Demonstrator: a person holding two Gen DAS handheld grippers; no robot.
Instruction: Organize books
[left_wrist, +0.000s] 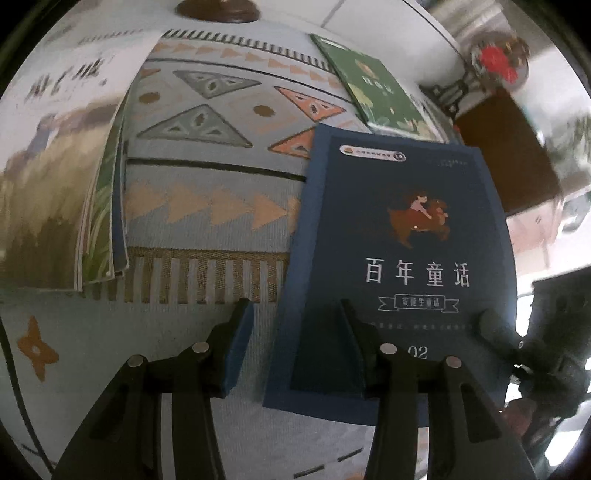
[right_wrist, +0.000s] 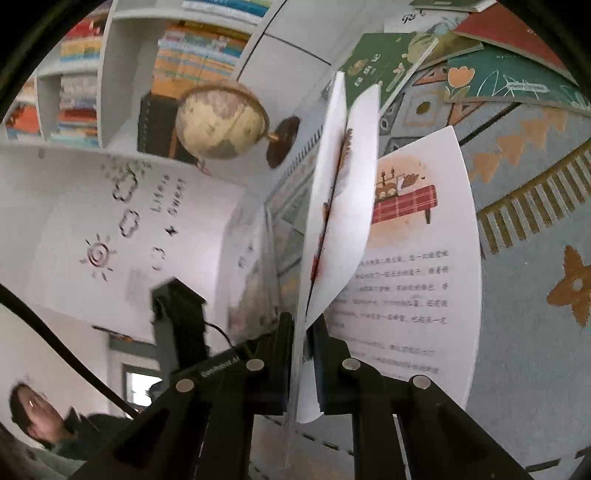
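A dark blue book (left_wrist: 402, 258) with white Chinese title lies flat on the patterned cloth, under my open left gripper (left_wrist: 295, 317); its right finger hovers over the book's lower edge, its left finger over the cloth. A stack of picture books (left_wrist: 62, 184) lies at the left, a green book (left_wrist: 373, 81) at the far right. My right gripper (right_wrist: 303, 328) is shut on the pages of an open picture book (right_wrist: 402, 266), held up off the cloth with pages fanning. More books (right_wrist: 472, 55) lie scattered at the top right.
A patterned light-blue tablecloth (left_wrist: 207, 206) covers the table. A globe (right_wrist: 221, 122) on a dark base stands at the table's far edge, with bookshelves (right_wrist: 81, 92) behind. A person (right_wrist: 40, 417) is at lower left. The other gripper's body (left_wrist: 546, 339) is at the right.
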